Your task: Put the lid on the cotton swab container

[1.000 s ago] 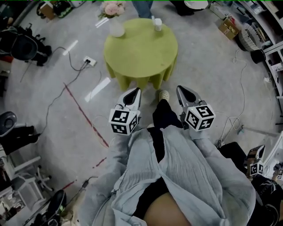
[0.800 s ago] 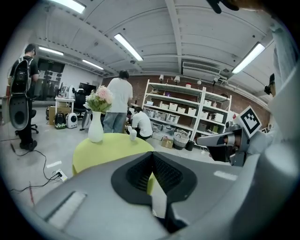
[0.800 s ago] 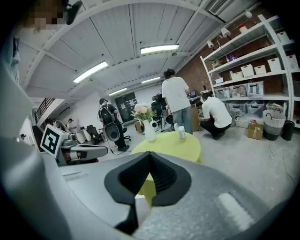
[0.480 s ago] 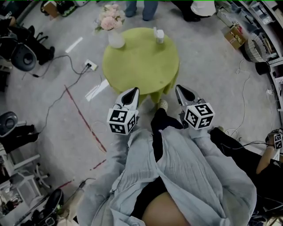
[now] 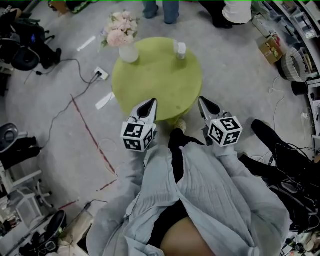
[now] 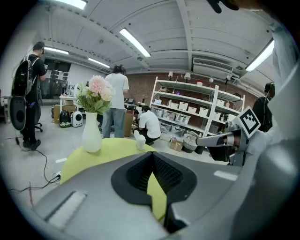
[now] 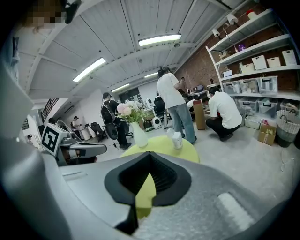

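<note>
The cotton swab container point(image 5: 181, 50) is a small white tub at the far side of the round green table point(image 5: 155, 82). It also shows small in the left gripper view point(image 6: 140, 141) and the right gripper view point(image 7: 176, 139). I cannot tell its lid apart at this distance. My left gripper point(image 5: 149, 106) and right gripper point(image 5: 203, 104) hover side by side over the near edge of the table, well short of the container. Both are shut with nothing between the jaws point(image 6: 151, 157) point(image 7: 149, 157).
A white vase of pink flowers point(image 5: 122, 40) stands at the table's far left. People stand and crouch beyond the table point(image 5: 162, 7). A power strip point(image 5: 101, 75) and cables lie on the floor to the left, a cardboard box point(image 5: 272, 49) and shelving to the right.
The table has drawn closer and lower in the head view as the person steps toward it. Both grippers keep their pose and stay shut.
</note>
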`<state>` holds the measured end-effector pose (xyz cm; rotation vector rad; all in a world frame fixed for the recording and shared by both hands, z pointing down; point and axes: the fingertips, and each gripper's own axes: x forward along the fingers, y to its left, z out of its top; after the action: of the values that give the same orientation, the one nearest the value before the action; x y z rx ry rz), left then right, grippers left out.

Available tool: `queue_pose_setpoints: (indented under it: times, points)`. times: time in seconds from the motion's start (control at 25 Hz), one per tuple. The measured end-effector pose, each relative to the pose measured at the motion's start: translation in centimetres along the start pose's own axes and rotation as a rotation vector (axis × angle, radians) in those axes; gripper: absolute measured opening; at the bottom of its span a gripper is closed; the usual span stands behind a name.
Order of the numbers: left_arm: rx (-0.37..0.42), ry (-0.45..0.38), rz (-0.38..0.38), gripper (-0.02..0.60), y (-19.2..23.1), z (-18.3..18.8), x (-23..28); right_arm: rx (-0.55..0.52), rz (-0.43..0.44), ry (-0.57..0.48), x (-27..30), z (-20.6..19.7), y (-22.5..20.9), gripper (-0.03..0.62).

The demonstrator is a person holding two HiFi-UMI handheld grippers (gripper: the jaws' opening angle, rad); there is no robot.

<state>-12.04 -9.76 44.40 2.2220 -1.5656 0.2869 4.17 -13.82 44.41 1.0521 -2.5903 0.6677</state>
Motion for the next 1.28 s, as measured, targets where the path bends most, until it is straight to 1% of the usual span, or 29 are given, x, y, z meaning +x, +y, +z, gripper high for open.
queue_pose_setpoints:
  times: [0.32, 0.52, 0.64, 0.84, 1.08, 1.28]
  points:
    - [-0.010, -0.023, 0.035, 0.020, 1.6, 1.7, 4.2, -0.019, 0.033, 0.004, 3.3, 2.2, -3.4, 0.002]
    - [-0.021, -0.044, 0.046, 0.020, 1.6, 2.4, 6.0, -0.007, 0.054, 0.007, 4.3, 2.4, -5.4, 0.002]
    - [-0.027, -0.042, 0.047, 0.020, 2.3, 2.6, 6.9, -0.008, 0.061, 0.012, 5.0, 2.4, -5.7, 0.002]
    - [-0.014, -0.009, 0.031, 0.020, 3.9, 2.7, 8.7, 0.004, 0.062, 0.016, 6.7, 2.5, -5.4, 0.002]
    - [0.002, 0.022, -0.019, 0.020, 5.6, 3.2, 12.8, 0.027, 0.024, 0.011, 8.2, 2.8, -6.3, 0.002]
    - [0.024, 0.081, -0.083, 0.020, 7.0, 3.2, 17.1, 0.074, -0.058, 0.028, 9.2, 2.5, -7.6, 0.002]
